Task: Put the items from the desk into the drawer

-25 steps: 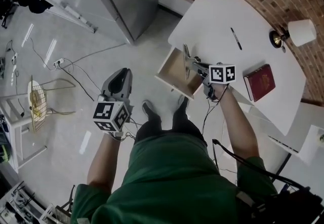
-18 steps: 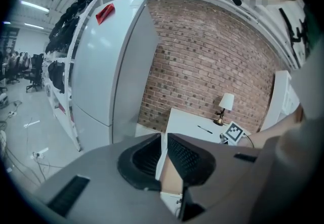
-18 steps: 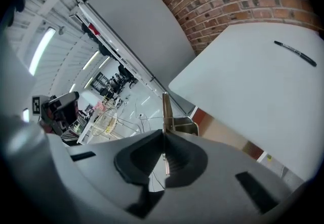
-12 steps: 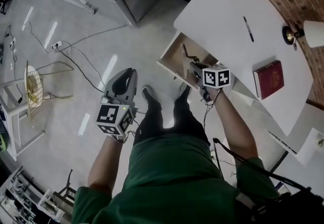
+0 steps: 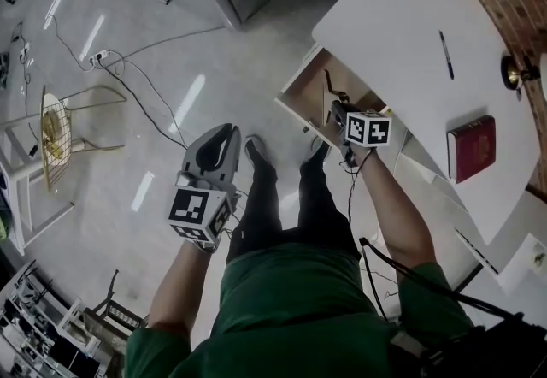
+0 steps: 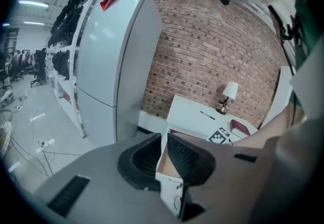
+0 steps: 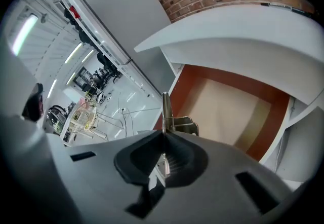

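The left hand-held gripper (image 5: 226,132) hung above the floor, well left of the open wooden drawer with a white front (image 5: 309,87). Its jaws were spread, with nothing between them. The right hand-held gripper (image 5: 337,108) was at the drawer's opening, jaws pressed together on a slim silver metal object (image 7: 165,110) that stuck up over the drawer's pale bottom. Beyond the drawer, on the white counter (image 5: 395,21), lay a thin black pen (image 5: 446,54) and, further right, a dark red book (image 5: 471,148).

head view: steep down, far | L/R gripper views: close, fwd | shared: drawer (image 5: 318,92)
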The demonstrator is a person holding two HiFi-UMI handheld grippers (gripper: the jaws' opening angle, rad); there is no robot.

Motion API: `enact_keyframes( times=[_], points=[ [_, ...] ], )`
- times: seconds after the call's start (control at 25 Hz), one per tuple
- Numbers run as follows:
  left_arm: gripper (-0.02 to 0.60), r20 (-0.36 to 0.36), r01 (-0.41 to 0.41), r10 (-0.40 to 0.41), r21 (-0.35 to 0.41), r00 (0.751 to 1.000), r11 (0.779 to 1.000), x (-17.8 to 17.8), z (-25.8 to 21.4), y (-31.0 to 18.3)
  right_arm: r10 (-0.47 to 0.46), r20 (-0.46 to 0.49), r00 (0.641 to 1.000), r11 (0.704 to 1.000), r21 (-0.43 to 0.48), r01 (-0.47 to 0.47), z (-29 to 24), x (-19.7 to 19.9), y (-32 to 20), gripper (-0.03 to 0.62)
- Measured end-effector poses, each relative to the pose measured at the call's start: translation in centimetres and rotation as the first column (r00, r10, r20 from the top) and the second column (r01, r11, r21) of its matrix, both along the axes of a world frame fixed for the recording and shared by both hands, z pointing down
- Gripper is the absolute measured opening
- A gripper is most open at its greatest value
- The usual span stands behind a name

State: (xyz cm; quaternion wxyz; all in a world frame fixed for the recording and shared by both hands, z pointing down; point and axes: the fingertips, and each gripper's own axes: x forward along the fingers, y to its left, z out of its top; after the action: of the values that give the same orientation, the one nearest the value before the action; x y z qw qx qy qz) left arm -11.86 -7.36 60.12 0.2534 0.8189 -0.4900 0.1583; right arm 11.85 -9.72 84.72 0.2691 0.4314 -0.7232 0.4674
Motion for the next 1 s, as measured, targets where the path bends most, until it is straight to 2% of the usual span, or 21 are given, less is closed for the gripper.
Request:
enact_keyframes(
  times=[0.24,0.36,0.64,0.84,1.0],
  points=[
    [0.037,-0.009,-0.001,0.001,-0.030,1.000,1.000,0.2,2.7,0.4,0.033,-0.044,0.998,0.999,-0.029,-0.035,4.7,0.4,-0.8,0.006],
    [0.037,0.003,0.004,-0.004,-0.036,1.000,0.999,-0.3,4.6,0.6,0.055,-0.041,0.998,0.998,-0.039,-0.057,6.3,0.7,-1.5,0.006],
    [0.037,-0.009,0.007,-0.008,-0.103,1.000,0.995,-0.1,7.8,0.9,0.068,-0.036,0.997,0.997,-0.043,-0.070,10.1,0.3,-3.2,0.006],
    [0.037,-0.030,-0.009,0.005,-0.129,1.000,0.992,1.1,9.8,1.4,0.128,0.009,0.992,0.990,-0.057,-0.127,12.6,0.1,-4.2,0.006],
    [0.037,-0.050,-0.035,0.027,-0.161,0.998,0.986,2.7,10.8,2.2,0.128,0.041,0.991,0.991,-0.044,-0.126,13.8,-0.5,-5.2,0.007]
  ],
)
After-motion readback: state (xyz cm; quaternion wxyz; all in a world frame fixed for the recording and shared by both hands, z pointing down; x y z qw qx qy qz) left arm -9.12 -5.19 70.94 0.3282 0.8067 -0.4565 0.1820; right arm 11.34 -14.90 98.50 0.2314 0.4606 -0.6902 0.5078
